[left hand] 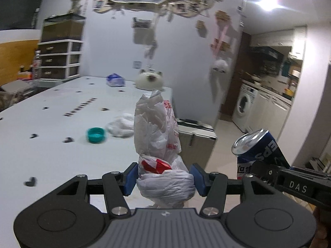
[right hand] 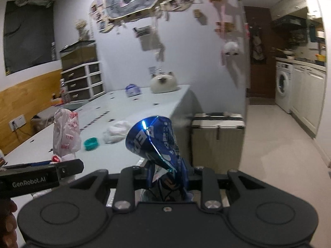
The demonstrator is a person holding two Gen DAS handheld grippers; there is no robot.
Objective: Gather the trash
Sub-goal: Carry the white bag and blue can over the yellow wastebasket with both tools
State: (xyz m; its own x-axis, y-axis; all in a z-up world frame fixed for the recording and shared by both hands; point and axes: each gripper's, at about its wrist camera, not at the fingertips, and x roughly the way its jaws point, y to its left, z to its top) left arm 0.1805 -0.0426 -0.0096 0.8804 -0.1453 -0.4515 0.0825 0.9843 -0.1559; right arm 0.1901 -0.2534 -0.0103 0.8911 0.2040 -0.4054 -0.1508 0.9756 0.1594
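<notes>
Plastic bag [left hand: 159, 144], light and soft, is standing squeezed at its knotted base in your left gripper [left hand: 164, 178] above the table [left hand: 62, 124], while your right gripper [right hand: 165, 177] is pinching the thin, crushed can [right hand: 155, 142] beside it.

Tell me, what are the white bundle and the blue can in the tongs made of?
White crumpled bag with red print: thin plastic film, it seems, slightly glossy, translucent and finely wrinkled. Crushed blue drinks can: probably thin aluminium, shiny, with a sharp crease, bright glint and a silver rim in the left view.
</notes>
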